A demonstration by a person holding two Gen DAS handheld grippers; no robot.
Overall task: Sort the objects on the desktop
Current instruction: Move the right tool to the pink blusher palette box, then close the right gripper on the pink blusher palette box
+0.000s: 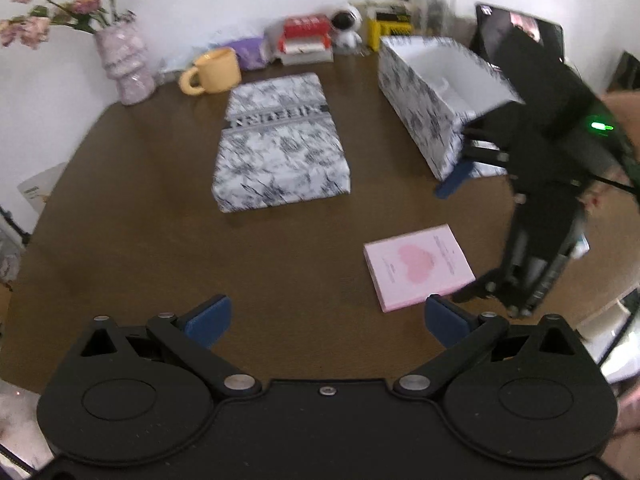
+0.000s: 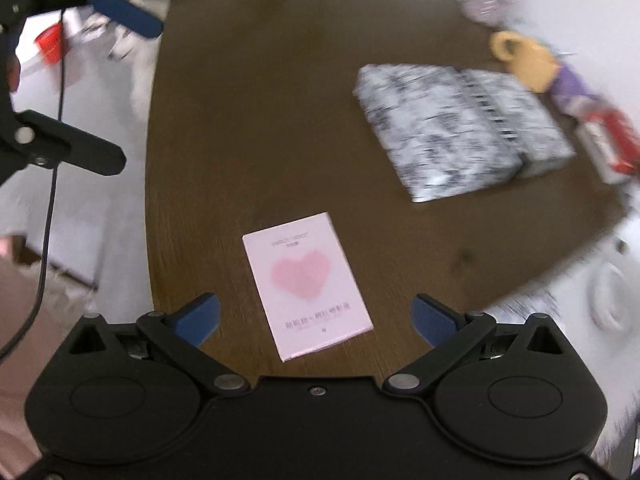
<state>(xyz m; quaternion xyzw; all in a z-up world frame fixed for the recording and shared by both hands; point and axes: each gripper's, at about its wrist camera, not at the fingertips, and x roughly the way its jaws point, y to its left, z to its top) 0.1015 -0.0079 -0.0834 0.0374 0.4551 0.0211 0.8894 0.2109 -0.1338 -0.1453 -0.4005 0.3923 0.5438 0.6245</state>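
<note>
Pink booklet (image 2: 306,286) lies flat on the brown counter (image 2: 260,120) just ahead of your right tongs (image 2: 316,320), spread wide and empty like your left tongs (image 1: 328,320).

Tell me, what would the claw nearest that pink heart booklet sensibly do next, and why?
Probably lower the right claw onto the pink booklet and close on its near edge. Its jaws are wide open and empty, the booklet lies flat on the table just ahead between them, and the open patterned box looks like its likely destination.
</note>
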